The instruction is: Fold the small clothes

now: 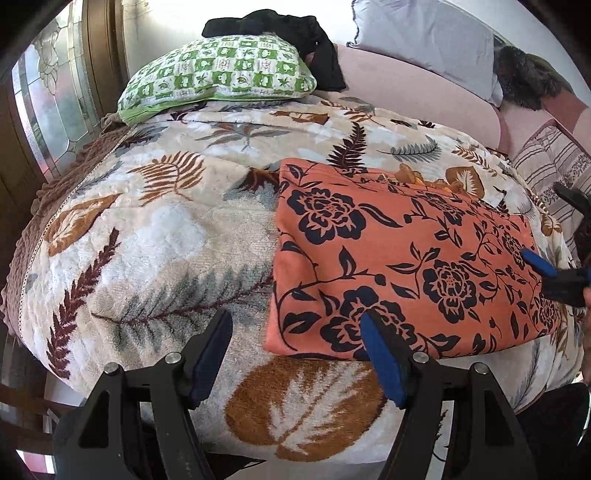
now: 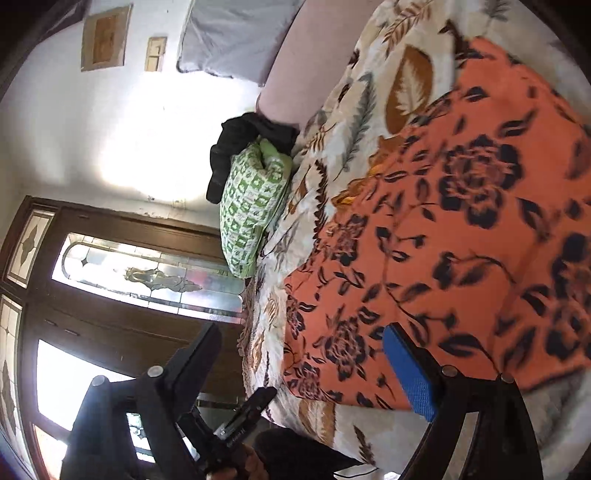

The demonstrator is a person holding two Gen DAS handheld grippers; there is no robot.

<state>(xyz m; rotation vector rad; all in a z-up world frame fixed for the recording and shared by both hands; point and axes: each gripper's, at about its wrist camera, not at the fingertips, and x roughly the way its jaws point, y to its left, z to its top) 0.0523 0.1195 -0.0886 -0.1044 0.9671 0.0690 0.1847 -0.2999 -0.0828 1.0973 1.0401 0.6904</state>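
Left wrist view: left gripper (image 1: 295, 354) spread wide, holding nothing, hanging over the leaf blanket (image 1: 147, 229) at the near left corner of the orange flower cloth (image 1: 399, 258). Cloth lying flat on the blanket as a neat rectangle, looks folded already. Green pillow (image 1: 218, 74) and black garment (image 1: 291, 29) well behind the cloth, maybe still to fold.

Right wrist view: right gripper (image 2: 303, 365) spread wide too, empty, near the cloth's edge, picture tipped sideways.
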